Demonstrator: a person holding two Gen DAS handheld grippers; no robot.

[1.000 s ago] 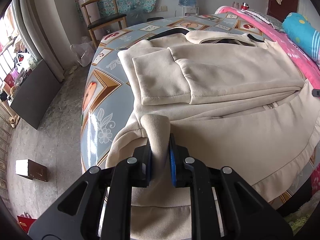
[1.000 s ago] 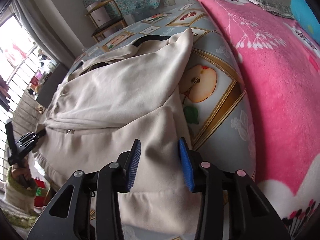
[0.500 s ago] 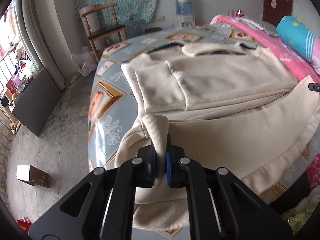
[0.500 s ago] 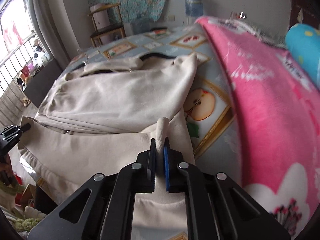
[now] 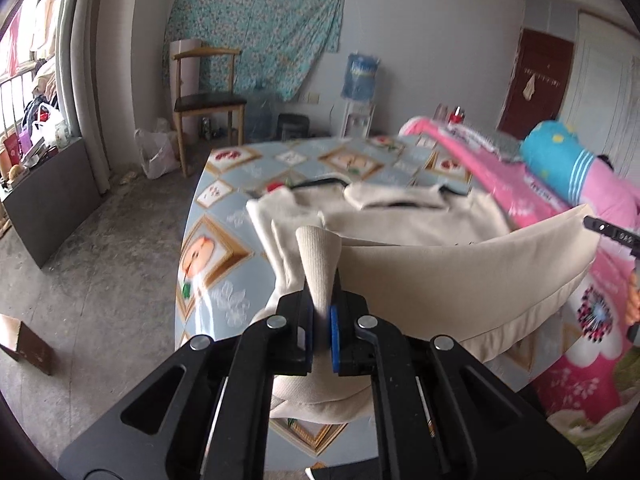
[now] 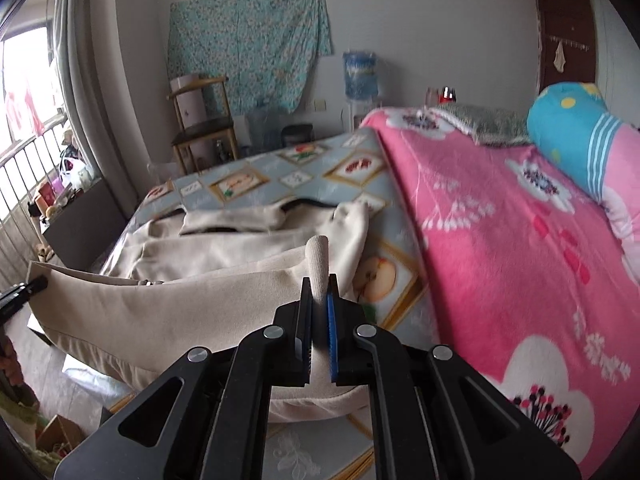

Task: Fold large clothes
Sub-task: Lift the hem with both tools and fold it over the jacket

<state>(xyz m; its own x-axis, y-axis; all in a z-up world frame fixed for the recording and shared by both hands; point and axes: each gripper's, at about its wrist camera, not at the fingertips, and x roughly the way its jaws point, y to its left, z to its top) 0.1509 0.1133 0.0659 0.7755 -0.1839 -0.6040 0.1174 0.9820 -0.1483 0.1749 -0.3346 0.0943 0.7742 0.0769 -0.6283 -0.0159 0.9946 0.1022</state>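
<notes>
A large beige sweatshirt lies on the patterned bed cover, sleeves folded in. My left gripper is shut on the left corner of its ribbed hem. My right gripper is shut on the right corner of the hem. The hem hangs lifted and stretched between both grippers, above the bed's near edge. The upper body and collar still lie flat on the cover. The right gripper also shows at the right edge of the left wrist view.
A pink floral blanket covers the bed's right side, with a blue and pink pillow. A wooden chair and a water dispenser stand by the far wall. A dark panel and a brown box are on the floor at left.
Both grippers have risen with the hem, lifting the sweatshirt's lower part off the bed. One second ago the right gripper was open around the cloth; it then shut on it.
</notes>
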